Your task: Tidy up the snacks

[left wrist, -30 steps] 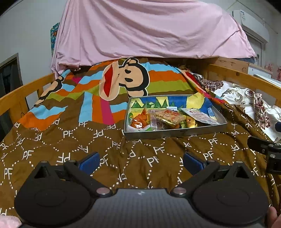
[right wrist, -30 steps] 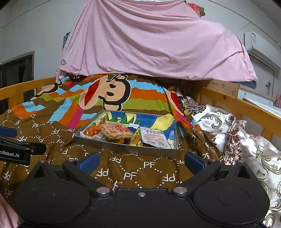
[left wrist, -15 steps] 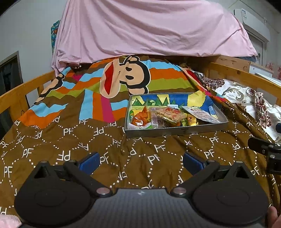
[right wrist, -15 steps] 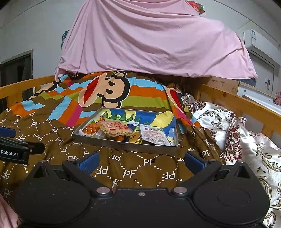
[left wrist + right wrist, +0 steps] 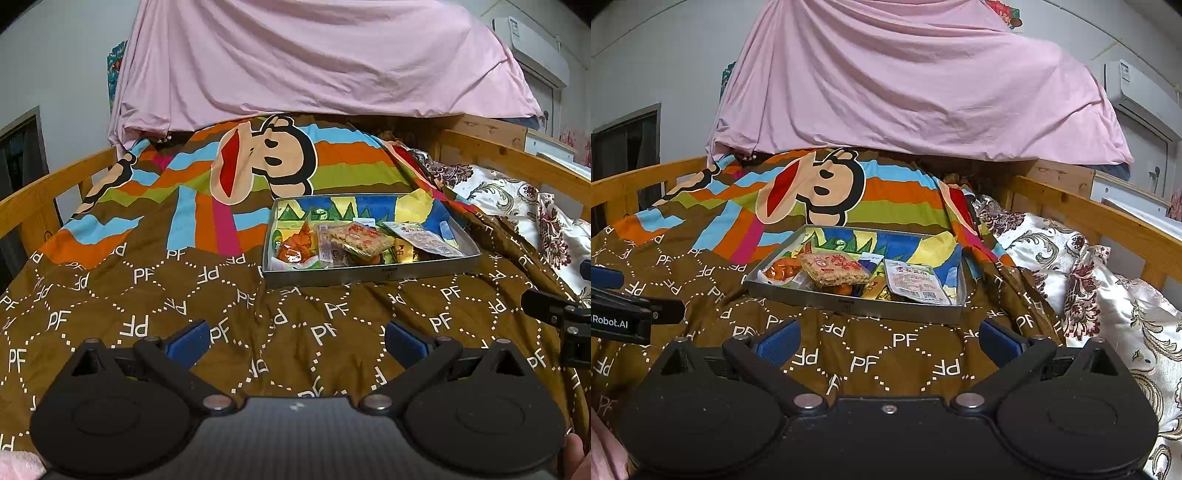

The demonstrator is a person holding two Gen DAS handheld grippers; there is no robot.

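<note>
Snack packets sit gathered inside a shallow metal tray (image 5: 369, 271) that rests on a brown quilt (image 5: 147, 295) printed with white "PF" letters and a cartoon monkey. In the tray, a flat rice-crisp bar in clear wrap (image 5: 360, 240) lies on top of the pile, an orange packet (image 5: 295, 247) is at the left end, and a white-and-red sachet (image 5: 421, 238) leans toward the right end. Gold-wrapped pieces (image 5: 882, 291) peek out underneath.

Left gripper (image 5: 295, 341) is held low over the quilt, short of the tray, its blue-padded fingers (image 5: 186, 339) spread wide with nothing between them. Right gripper (image 5: 888, 341) is likewise spread wide and empty, pointing at the tray's near wall from just in front.

Every snack in view is already in the tray, so this could be a loose heap waiting to be sorted or a finished collection; the views do not settle which. Both tools being spread, empty and aimed at the tray suits either reaching in or having just let go. A pink sheet (image 5: 905, 92) hangs behind the bed.
</note>
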